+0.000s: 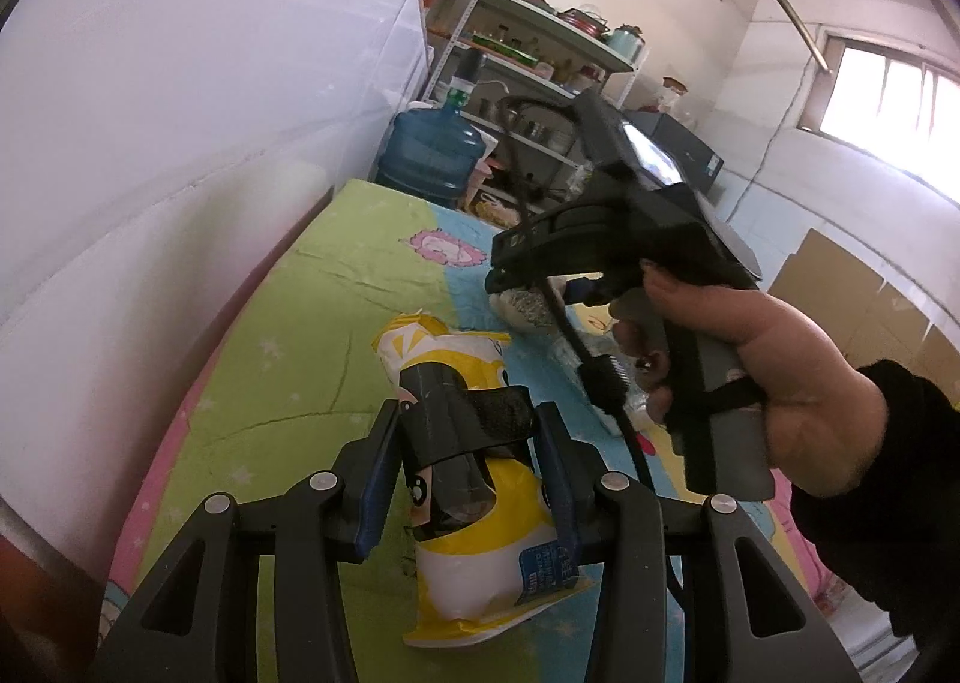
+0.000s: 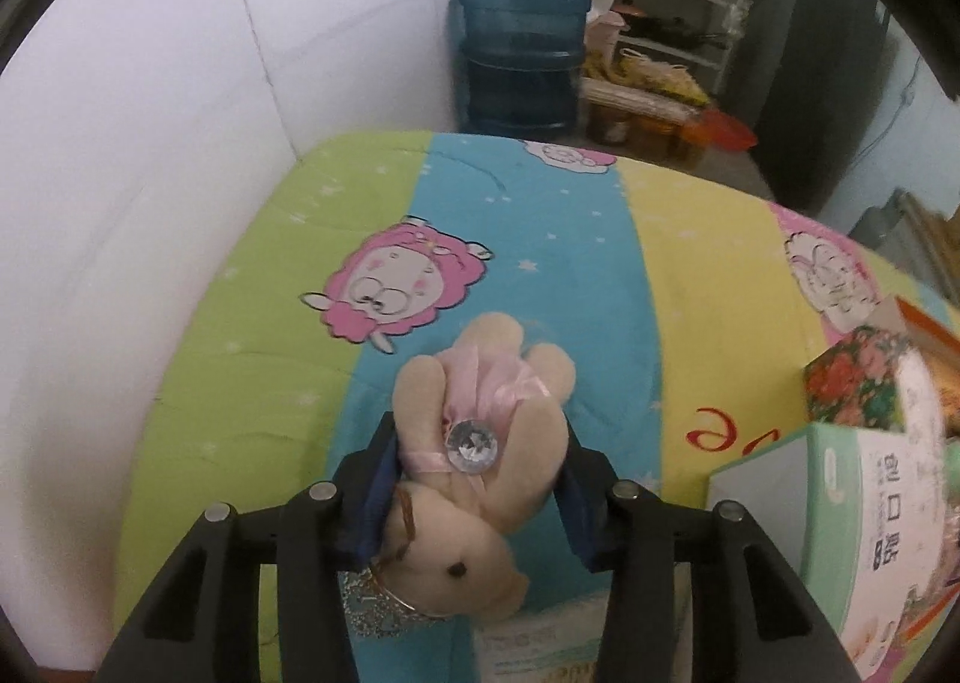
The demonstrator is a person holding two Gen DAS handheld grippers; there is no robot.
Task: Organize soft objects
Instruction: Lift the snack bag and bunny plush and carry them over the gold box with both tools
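A beige plush toy with a pink ribbon and a clear gem lies between the fingers of my right gripper. Both blue pads touch its sides, so that gripper is shut on it, just above the striped bedspread. In the left wrist view a hand holds the right gripper, tilted down over the bed. My left gripper is shut on a dark grey roll with a black strap. Under the roll a yellow and white plastic packet lies on the bedspread.
A white wall runs along the bed's left side. A blue water bottle and metal shelves stand beyond the far end. A white and green box and a floral box sit on the bed at the right.
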